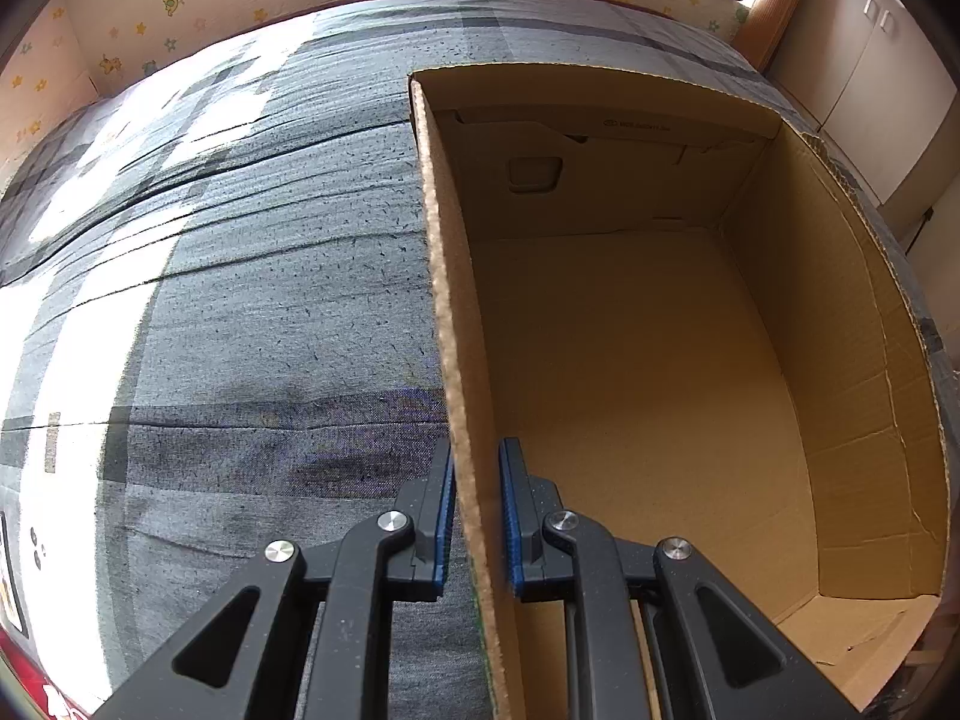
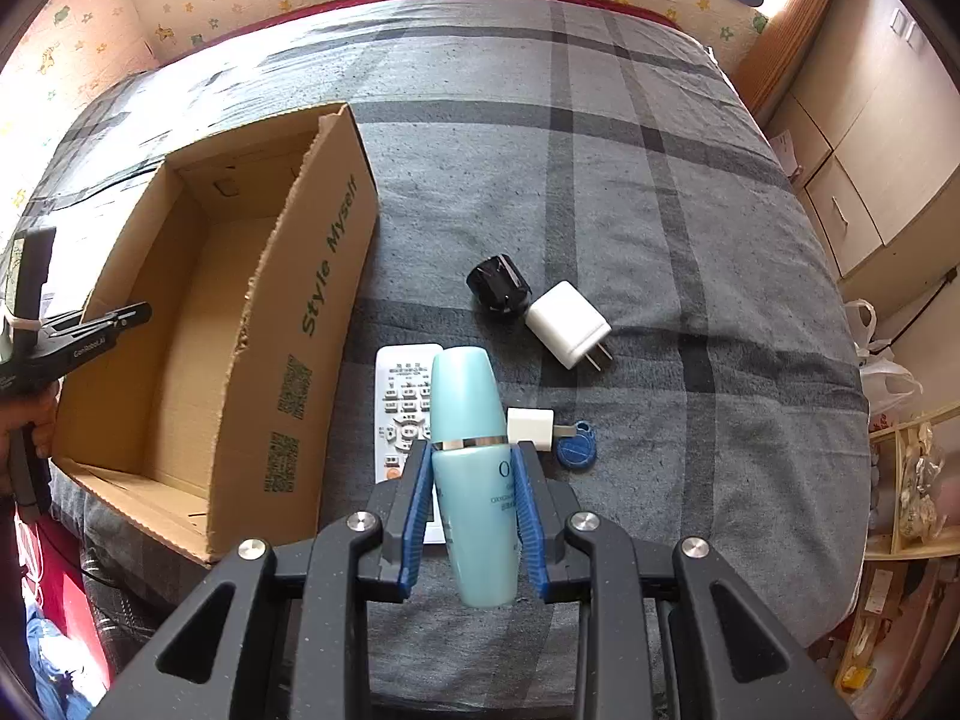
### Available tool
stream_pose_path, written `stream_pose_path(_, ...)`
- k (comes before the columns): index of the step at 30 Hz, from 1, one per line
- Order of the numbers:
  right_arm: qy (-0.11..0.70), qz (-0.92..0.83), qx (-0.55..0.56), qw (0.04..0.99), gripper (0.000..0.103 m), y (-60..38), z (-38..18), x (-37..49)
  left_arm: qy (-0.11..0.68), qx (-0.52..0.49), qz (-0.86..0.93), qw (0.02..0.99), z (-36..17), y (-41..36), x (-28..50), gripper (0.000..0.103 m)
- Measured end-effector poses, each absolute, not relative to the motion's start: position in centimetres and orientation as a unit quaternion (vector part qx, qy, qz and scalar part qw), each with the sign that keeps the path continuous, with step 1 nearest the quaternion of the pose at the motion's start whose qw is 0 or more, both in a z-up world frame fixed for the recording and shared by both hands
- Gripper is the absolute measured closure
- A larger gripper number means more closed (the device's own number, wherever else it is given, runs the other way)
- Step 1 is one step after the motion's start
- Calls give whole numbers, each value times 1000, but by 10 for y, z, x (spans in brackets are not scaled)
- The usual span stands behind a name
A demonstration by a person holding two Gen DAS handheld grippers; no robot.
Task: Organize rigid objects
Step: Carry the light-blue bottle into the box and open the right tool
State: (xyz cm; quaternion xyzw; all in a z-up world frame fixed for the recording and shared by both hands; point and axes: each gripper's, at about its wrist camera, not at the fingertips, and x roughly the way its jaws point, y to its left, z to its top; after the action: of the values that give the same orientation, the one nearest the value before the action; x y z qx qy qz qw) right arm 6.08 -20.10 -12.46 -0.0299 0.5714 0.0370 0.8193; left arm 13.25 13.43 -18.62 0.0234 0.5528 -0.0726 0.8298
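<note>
My right gripper (image 2: 472,450) is shut on a light blue bottle (image 2: 471,456), held above the grey plaid bed. Under it lies a white remote (image 2: 403,402). Near it lie a white charger (image 2: 569,324), a black adapter (image 2: 499,285), a small white plug (image 2: 530,427) and a blue round tag (image 2: 577,447). An open cardboard box (image 2: 288,324) stands to the left, with nothing inside. My left gripper (image 1: 476,468) straddles the box's left wall (image 1: 456,324), its jaws close on each side of the cardboard. It also shows in the right wrist view (image 2: 96,330).
The bed (image 2: 690,252) is covered by a grey plaid sheet (image 1: 252,312). A patterned wall runs behind it. Wooden cabinets (image 2: 864,168) and shelves with bags (image 2: 900,480) stand to the right of the bed.
</note>
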Motion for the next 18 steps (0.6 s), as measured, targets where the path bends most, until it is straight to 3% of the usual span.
stream_pose_path(18,542,108,-40,833,74,-120,-103,84,554,23,-69,829,-186,135,132,88)
